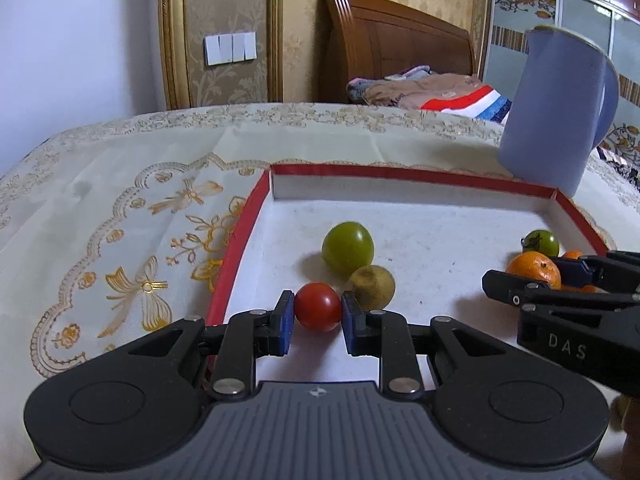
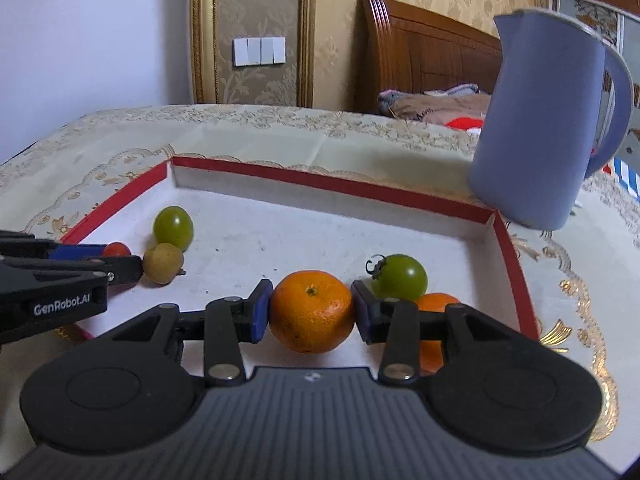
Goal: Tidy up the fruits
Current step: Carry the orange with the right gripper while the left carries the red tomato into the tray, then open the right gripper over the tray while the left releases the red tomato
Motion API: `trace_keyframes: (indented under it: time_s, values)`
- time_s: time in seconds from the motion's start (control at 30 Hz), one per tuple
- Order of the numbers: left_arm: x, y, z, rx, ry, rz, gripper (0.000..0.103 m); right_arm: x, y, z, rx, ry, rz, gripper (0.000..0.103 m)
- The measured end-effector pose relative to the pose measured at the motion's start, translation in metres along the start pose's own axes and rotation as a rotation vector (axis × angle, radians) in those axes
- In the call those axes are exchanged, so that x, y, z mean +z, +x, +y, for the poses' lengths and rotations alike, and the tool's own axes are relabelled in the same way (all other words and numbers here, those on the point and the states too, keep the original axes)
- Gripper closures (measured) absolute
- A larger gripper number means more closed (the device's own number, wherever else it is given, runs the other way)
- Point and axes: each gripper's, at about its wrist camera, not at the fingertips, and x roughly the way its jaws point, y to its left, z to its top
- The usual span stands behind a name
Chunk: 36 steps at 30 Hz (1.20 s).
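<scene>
- tomato (image 1: 318, 307) red, glossy
- big plum (image 1: 348, 247) at 12 o'clock from it, yellow-green
- small round fruit (image 1: 372, 287) at 3 o'clock of the tomato, dull olive-brown
- tangerine (image 2: 311, 311) bright orange, green stem dot
- second tangerine (image 2: 434, 304) at its 3 o'clock, same orange
- small tomato (image 2: 400, 277) green, dark curly stem
- tray (image 1: 240, 240) red rim and outer wall, white inside, faint grey specks
- tablecloth (image 1: 120, 200) cream with gold embroidered bows, flowers, scalloped border
- jug (image 2: 540, 120) plain lavender-blue
- left gripper (image 1: 318, 320) black, blue pads (image 1: 286, 320), grey ribbed body
- right gripper (image 2: 311, 316) black, blue pads (image 2: 260, 312)
- wall (image 1: 236, 20) beige damask wallpaper, gold trim
</scene>
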Motion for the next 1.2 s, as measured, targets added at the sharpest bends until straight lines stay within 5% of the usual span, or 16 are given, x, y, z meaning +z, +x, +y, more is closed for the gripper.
trace_keyframes:
  time_s: [0.57,0.9,1.2]
  values:
    - [-0.004,0.0,-0.002,0.012,0.015,-0.03,0.079,-0.006,0.0,-0.004,-0.01,0.038,-0.007,0.063]
    - [-0.01,-0.01,0.004,0.014,-0.006,-0.053,0.079,-0.007,-0.016,-0.008,0.009,0.06,-0.066,0.024]
    - [-0.025,-0.048,0.019,0.036,-0.059,-0.161,0.079,-0.019,-0.057,-0.016,0.018,0.098,-0.17,0.016]
